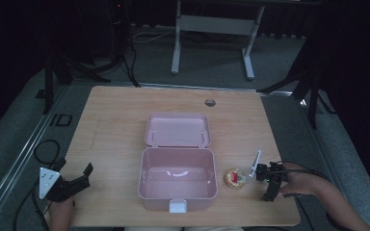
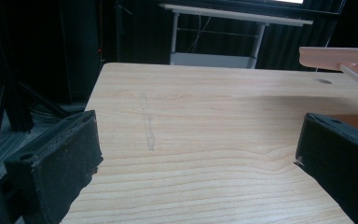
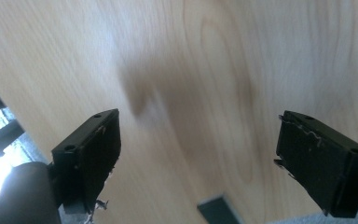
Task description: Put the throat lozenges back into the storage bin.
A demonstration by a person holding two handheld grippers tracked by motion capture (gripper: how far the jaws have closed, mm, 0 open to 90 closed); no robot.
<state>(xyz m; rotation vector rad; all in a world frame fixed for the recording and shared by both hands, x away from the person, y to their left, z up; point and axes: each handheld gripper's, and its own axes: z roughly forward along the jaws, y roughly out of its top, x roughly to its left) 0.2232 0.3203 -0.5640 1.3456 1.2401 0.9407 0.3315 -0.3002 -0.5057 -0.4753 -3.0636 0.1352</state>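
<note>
An open pink box (image 1: 177, 180) stands at the middle of the wooden table, its lid (image 1: 178, 130) folded back flat behind it. Its inside looks bare. A small round red and yellow object (image 1: 234, 178) lies just right of the box. My left gripper (image 1: 85, 176) rests open near the table's front left, aimed toward the box. In the left gripper view it (image 2: 196, 140) has only bare table between its jaws, and the pink lid's edge (image 2: 340, 56) shows at top right. Held right of the round object, my right gripper (image 1: 270, 186) is tipped down; it (image 3: 200, 128) is open over bare wood.
The table's front edge (image 1: 183, 224) runs close under both hands. A cable hole (image 1: 210, 102) sits near the far edge. Beyond the table stand a white desk frame (image 1: 212, 29) and dark stands on a grey floor. Bare wood (image 1: 111, 130) lies left of the box.
</note>
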